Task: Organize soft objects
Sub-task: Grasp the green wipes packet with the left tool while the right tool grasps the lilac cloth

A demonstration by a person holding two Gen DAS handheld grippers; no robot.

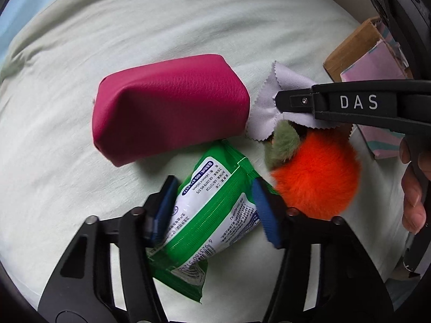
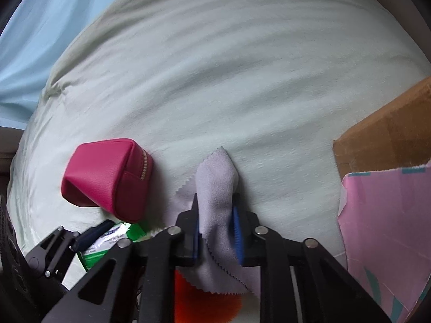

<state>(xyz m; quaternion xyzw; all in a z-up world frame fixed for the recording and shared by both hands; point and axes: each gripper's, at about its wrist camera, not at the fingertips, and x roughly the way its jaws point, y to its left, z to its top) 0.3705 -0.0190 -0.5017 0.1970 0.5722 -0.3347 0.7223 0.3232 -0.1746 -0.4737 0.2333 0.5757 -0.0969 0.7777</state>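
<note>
Left gripper (image 1: 215, 210) pointed steeply down over the pale green bedsheet (image 1: 161, 27); its fingers (image 1: 265, 212) stood half open astride the green wet-wipes pack (image 1: 204, 215), which lay flat. Pad contact with the pack could not be confirmed.

Right gripper (image 2: 216, 231) had its fingers (image 2: 237, 234) pinched closed on the grey zigzag-edged cloth (image 2: 218, 188), bunching it upward.

Magenta zip pouch (image 1: 167, 107) lay just beside the pack and touched the cloth. Orange plush ball (image 1: 315, 177) lay under the cloth's lower edge. Cardboard box (image 2: 382, 140) with pink lining sat near, at right.
</note>
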